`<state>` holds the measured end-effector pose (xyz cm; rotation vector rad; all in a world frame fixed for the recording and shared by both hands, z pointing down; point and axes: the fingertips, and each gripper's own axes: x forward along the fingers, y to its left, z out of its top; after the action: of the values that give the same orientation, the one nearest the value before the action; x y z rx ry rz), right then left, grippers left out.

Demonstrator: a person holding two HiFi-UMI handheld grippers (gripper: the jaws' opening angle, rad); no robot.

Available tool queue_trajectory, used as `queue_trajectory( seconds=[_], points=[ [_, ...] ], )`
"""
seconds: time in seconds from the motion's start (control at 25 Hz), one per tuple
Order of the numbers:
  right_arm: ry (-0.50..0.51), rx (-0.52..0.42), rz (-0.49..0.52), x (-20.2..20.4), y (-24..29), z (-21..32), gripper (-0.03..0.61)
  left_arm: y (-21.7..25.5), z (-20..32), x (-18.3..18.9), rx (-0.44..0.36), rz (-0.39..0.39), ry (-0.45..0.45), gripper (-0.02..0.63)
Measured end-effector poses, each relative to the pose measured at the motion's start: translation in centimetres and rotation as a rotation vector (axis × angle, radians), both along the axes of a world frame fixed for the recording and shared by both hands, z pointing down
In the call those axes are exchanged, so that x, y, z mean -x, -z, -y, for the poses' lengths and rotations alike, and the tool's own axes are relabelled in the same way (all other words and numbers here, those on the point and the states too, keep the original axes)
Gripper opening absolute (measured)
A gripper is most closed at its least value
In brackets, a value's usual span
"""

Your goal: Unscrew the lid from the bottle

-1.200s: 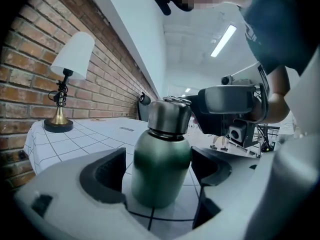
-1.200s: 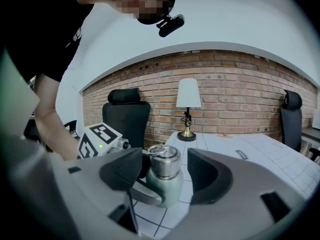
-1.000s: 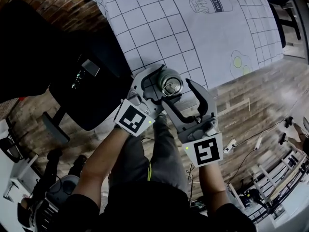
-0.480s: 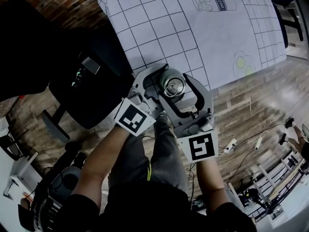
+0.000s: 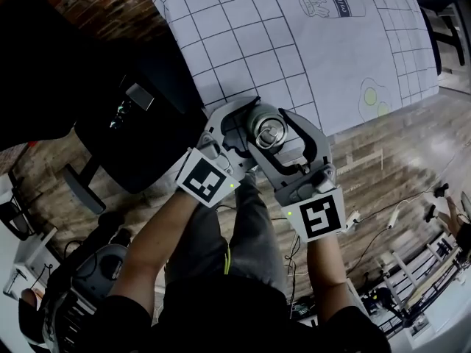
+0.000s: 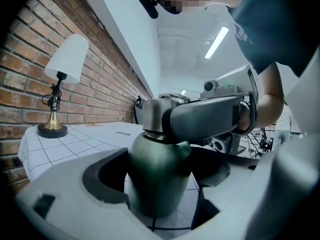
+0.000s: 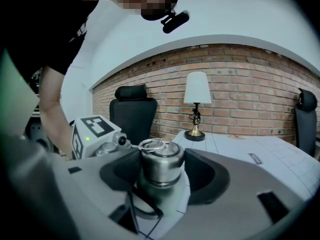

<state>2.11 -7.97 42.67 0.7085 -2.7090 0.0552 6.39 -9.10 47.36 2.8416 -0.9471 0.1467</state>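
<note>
At the left of the head view, beside the table [image 5: 294, 43], stands a black office chair [image 5: 140, 123] on a wooden floor [image 5: 383, 168]. A white cloth ruled in dark squares covers the table. In the left gripper view a lamp [image 6: 62, 79] with a white shade and a brass foot stands on the cloth's far left, close against a brick wall [image 6: 30, 84].

Just right of the chair, at the table's near edge, the left gripper [image 6: 160, 176] reaches in from the person's left forearm. Its jaws are clenched on the dark green body of a metal bottle [image 6: 157, 174], one jaw on each flank. The bottle stands upright between them, over the ruled cloth. Whether its base rests on the table or hangs just above it cannot be told.

On the neck sits a steel lid [image 7: 161, 166] with a wire ring lying on its top. The lid has not come off. The right gripper [image 7: 161, 171] comes in from the right, above the left one, and its jaws are closed tight on the lid, the curved hollows of the pads pressed to its sides. In the left gripper view one of these grey jaws lies across the lid like a bar.

Further right on the cloth, well apart from the bottle, are two printed drawings: a milk bottle [image 5: 331, 4] near the far side and a fried egg [image 5: 372, 94] near the right edge.
</note>
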Motion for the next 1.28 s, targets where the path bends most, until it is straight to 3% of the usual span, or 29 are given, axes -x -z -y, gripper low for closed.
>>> queue_trajectory(
  seconds=[0.44, 0.64, 0.88, 1.04, 1.16, 1.28],
  points=[
    [0.534, -0.005, -0.095, 0.8, 0.4, -1.1, 0.268, 0.0, -0.1, 0.0, -0.004, 0.002, 0.000, 0.380],
    [0.643, 0.042, -0.142, 0.8, 0.1, -1.3, 0.268, 0.0, 0.0, 0.1, -0.005, 0.012, -0.001, 0.380],
    [0.588, 0.027, -0.111, 0.7, 0.1, -1.2, 0.270, 0.0, 0.0, 0.0, -0.005, 0.010, 0.000, 0.380],
    [0.497, 0.021, -0.093, 0.1, 0.1, -0.8, 0.290, 0.0, 0.0, 0.0, -0.009, 0.014, 0.001, 0.380],
    [0.346, 0.062, -0.014, -0.8, 0.2, -1.0, 0.291, -0.1, 0.0, 0.0, -0.005, 0.014, 0.002, 0.380],
    [0.076, 0.036, 0.103, -1.4, 0.9, -0.4, 0.290, 0.0, 0.0, 0.1, -0.009, 0.017, -0.001, 0.380]
  ],
)
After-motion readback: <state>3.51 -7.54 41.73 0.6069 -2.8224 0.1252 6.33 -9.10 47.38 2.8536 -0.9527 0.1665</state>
